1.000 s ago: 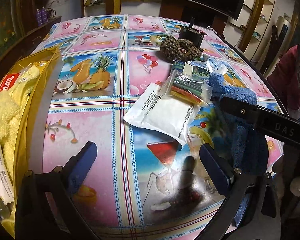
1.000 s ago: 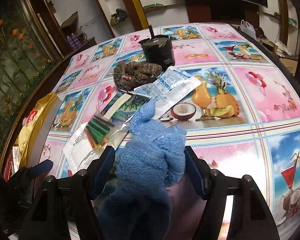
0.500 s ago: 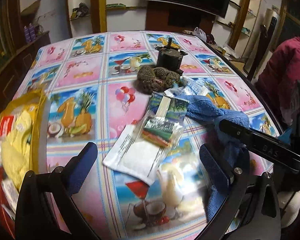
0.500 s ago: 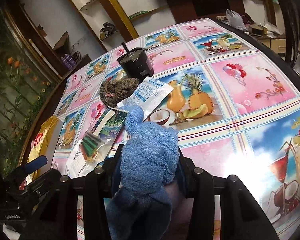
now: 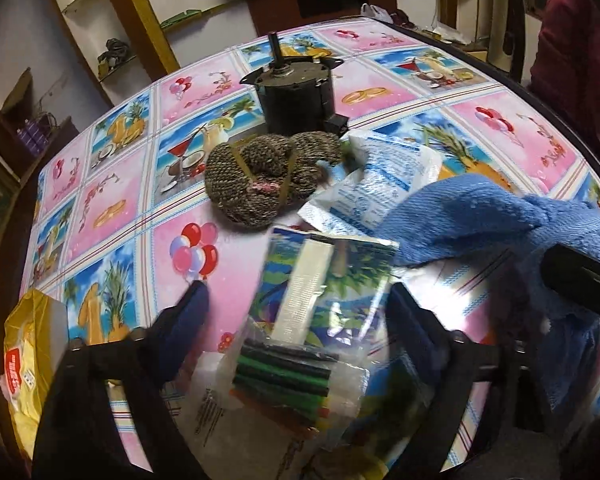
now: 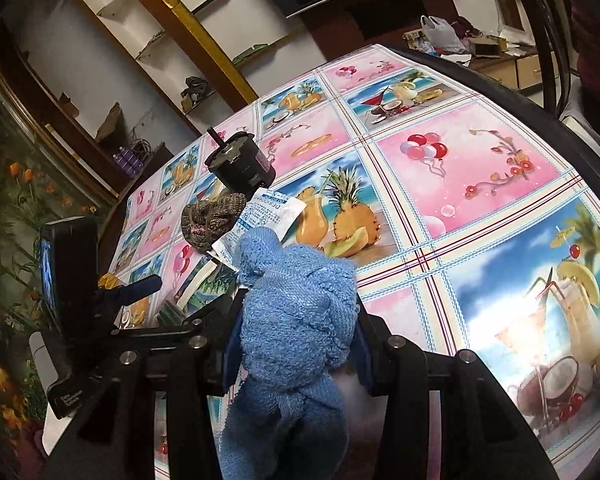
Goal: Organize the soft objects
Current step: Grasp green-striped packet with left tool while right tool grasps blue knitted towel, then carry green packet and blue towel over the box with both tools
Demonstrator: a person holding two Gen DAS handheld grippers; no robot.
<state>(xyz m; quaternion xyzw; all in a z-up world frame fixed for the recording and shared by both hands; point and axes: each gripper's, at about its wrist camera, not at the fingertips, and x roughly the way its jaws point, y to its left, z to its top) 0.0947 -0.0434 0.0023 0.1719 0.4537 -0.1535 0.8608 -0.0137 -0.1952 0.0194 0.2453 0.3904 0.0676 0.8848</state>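
My right gripper [image 6: 296, 344] is shut on a blue towel [image 6: 296, 300], which bulges out above and below the pads. The same towel [image 5: 480, 216] shows at the right of the left wrist view, raised over the table. My left gripper [image 5: 296, 320] hangs over a clear bag of coloured sticks [image 5: 292, 376]. The bag lies between the fingers, the jaws are closing, and the pads stand clear of it. A brown knitted bundle [image 5: 260, 172] lies further back on the patterned tablecloth [image 5: 112, 208].
A black cylindrical motor [image 5: 296, 96] stands behind the knitted bundle. A white and blue sachet [image 5: 380, 184] lies partly under the towel. A yellow bag [image 5: 32, 360] sits at the table's left edge. A person's red sleeve [image 5: 572, 60] is at the far right.
The left gripper moved forward over the bag of sticks and its jaws narrowed. The right gripper closed on the blue towel and rolled.
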